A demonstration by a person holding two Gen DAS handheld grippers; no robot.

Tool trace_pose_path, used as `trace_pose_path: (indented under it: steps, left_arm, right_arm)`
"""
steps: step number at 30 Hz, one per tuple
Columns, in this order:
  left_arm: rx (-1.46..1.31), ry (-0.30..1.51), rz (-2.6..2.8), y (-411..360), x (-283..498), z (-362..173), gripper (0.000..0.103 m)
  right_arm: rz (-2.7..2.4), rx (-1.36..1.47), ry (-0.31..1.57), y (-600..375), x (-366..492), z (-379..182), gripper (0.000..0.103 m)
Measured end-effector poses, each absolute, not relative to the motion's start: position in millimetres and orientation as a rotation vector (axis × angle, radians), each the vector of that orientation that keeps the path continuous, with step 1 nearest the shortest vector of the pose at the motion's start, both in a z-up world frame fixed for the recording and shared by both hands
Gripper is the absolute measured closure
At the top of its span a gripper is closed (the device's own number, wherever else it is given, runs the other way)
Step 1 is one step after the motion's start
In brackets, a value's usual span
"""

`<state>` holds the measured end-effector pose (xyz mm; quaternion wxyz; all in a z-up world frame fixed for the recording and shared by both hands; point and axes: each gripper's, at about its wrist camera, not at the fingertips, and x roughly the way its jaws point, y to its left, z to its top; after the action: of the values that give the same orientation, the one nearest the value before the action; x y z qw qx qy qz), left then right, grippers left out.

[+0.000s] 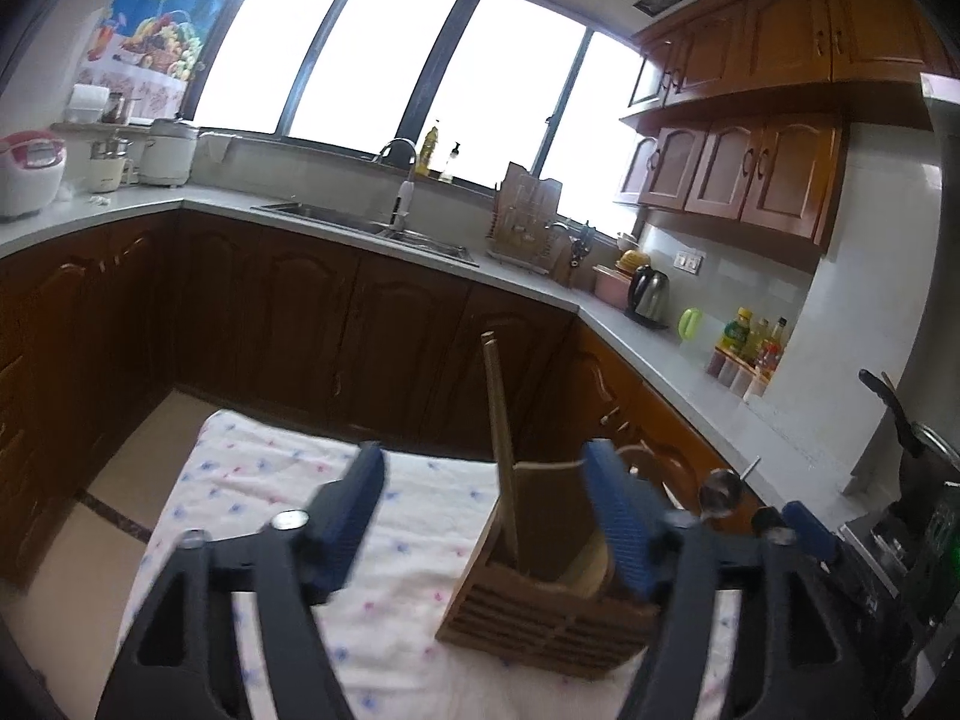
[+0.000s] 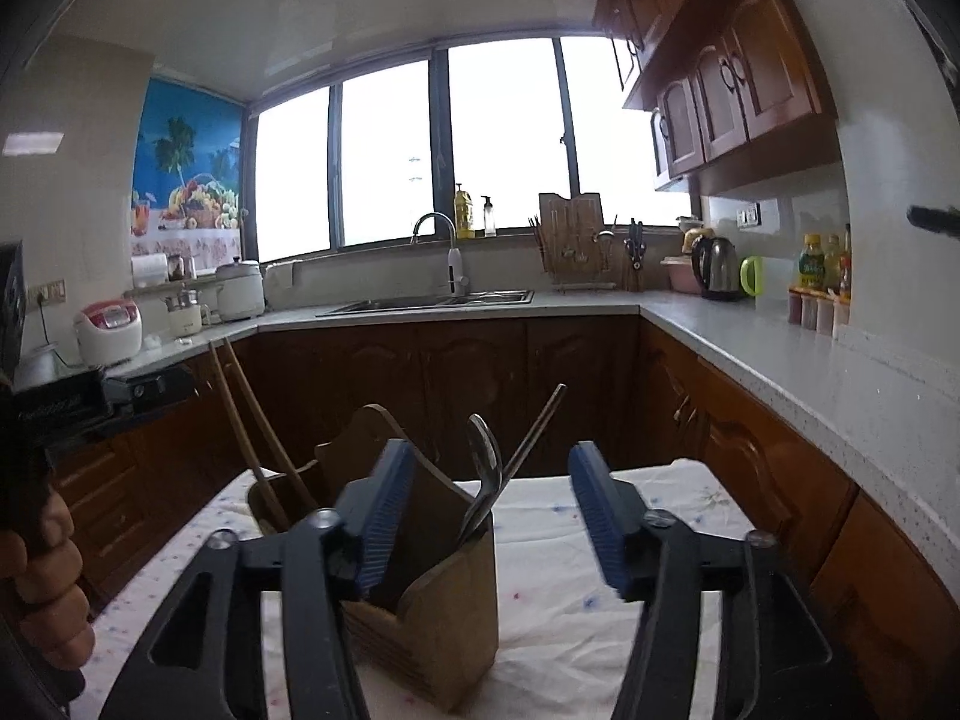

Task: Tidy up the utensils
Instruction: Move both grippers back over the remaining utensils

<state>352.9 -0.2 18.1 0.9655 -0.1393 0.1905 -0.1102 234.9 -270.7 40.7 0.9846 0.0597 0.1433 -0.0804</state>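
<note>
Your left gripper (image 1: 483, 516) stands apart and empty; the brown wooden slotted utensil holder (image 1: 540, 618) sits just beyond it on the flowered white cloth (image 1: 252, 480), long wooden chopsticks (image 1: 501, 456) inside. Your right gripper (image 2: 492, 510) also gapes empty, near the metal spoon (image 2: 487, 480). Withdraw slowly, brushing neither handle.

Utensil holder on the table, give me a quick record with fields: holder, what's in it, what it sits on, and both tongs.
holder: wooden holder, upright, with compartments
contents: wooden chopsticks in one compartment; metal spoon and dark chopsticks in another
surface: floral cloth on the table
left tongs: open, holding nothing
right tongs: open, holding nothing
loose utensils on cloth: none seen
</note>
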Motion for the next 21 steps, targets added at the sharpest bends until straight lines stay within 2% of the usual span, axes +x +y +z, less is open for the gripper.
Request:
trace_pose_path:
  steps: [4,6,12,21]
  left_arm:
    - [-0.289,0.406,-0.213,10,324,16,0.022]
    - [-0.289,0.424,-0.208,15,309,14,0.022]
    - [-0.293,0.472,-0.187,33,267,13,0.02]
    - [-0.29,0.551,-0.14,49,221,10,0.02]
  right_arm:
    - [-0.133,0.158,0.3,-272,217,42,0.027]
    - [-0.11,0.174,0.31,-270,207,42,0.018]
    - [-0.049,0.22,0.34,-262,175,39,0.008]
    - [-0.013,0.233,0.387,-249,135,36,0.008]
